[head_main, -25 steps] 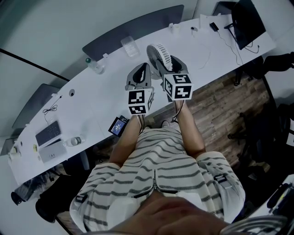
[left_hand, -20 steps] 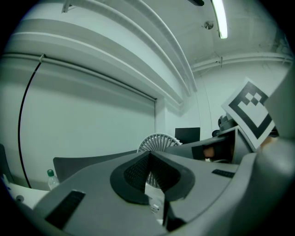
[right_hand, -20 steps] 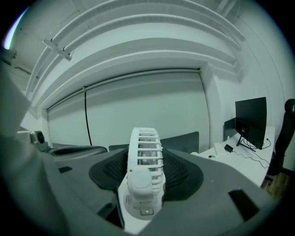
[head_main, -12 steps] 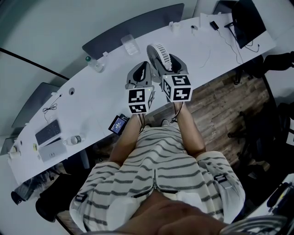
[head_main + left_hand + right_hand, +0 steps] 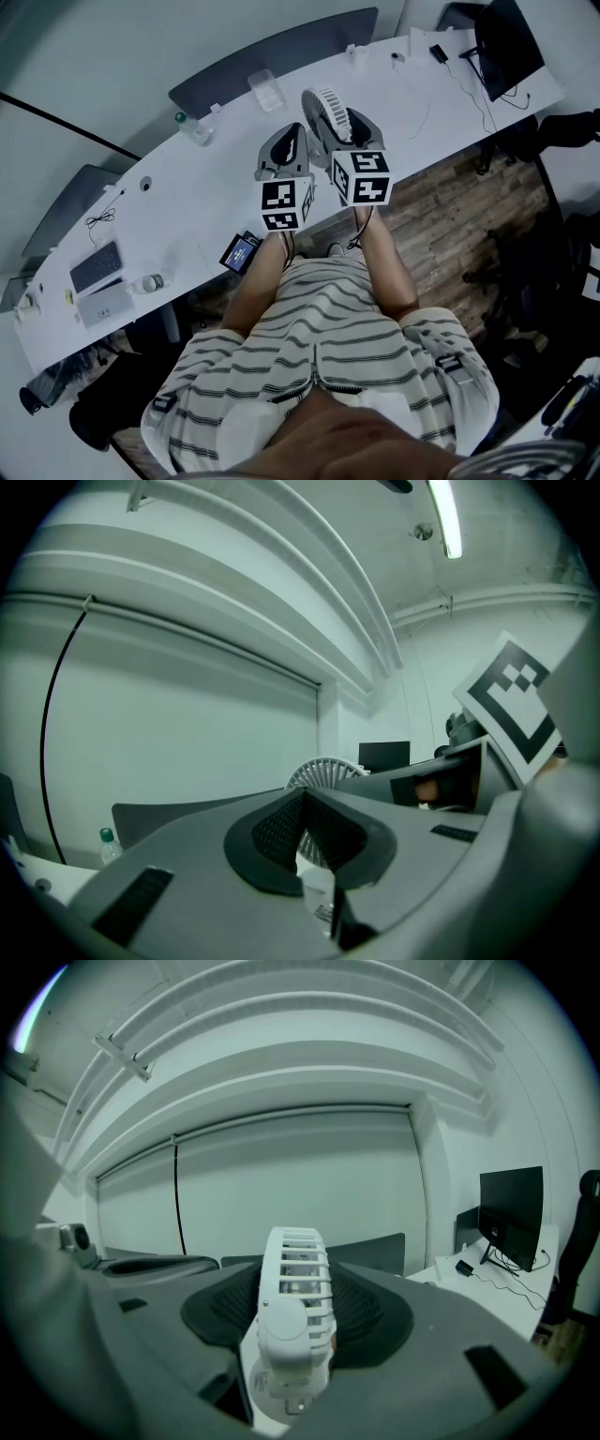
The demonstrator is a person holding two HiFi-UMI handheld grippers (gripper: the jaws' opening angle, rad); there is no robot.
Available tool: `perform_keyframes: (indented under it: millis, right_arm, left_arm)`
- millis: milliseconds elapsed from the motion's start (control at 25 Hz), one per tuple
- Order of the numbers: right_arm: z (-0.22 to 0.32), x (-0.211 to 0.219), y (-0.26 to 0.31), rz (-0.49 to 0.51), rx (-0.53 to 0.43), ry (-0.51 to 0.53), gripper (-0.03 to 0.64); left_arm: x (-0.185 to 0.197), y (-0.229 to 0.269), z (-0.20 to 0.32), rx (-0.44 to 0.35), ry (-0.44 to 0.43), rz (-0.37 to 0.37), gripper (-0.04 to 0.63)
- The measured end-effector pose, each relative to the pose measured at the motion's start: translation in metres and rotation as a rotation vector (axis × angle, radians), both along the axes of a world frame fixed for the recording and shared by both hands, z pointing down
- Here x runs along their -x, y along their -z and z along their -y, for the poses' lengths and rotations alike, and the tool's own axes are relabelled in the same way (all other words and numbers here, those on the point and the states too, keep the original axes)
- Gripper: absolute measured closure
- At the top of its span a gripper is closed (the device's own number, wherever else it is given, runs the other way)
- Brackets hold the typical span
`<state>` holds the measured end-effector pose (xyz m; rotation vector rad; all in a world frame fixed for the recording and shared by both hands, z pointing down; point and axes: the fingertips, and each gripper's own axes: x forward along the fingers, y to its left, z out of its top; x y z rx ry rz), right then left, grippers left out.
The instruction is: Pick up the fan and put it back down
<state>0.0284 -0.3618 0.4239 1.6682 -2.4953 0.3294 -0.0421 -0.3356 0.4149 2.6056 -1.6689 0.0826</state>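
A small white desk fan (image 5: 328, 111) with a round grille stands edge-on over the white table (image 5: 187, 216). My right gripper (image 5: 349, 131) is shut on it. In the right gripper view the fan (image 5: 292, 1326) fills the gap between the two dark pads, its narrow side toward the camera. I cannot tell whether its base touches the table. My left gripper (image 5: 286, 150) hovers just left of the fan, shut with nothing in it. In the left gripper view the pads meet at the tips (image 5: 302, 832), and the fan's grille (image 5: 319, 772) shows behind them.
On the table are a clear cup (image 5: 265, 92), a green-capped bottle (image 5: 192, 131), a keyboard (image 5: 96, 267), a lying bottle (image 5: 148, 283) and cables at the right. A phone (image 5: 242, 253) sits at the near edge. A monitor (image 5: 506, 42) stands far right.
Both grippers and the fan have barely shifted; the right gripper stays closed on the fan.
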Motion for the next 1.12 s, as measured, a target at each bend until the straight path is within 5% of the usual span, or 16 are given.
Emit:
perform_keyframes:
  millis: [1120]
  right_arm:
    - [0.012,-0.005,-0.017,-0.071,0.028,0.025,0.390]
  left_arm:
    - [0.006,-0.003,0.002,0.008,0.037,-0.010,0.588]
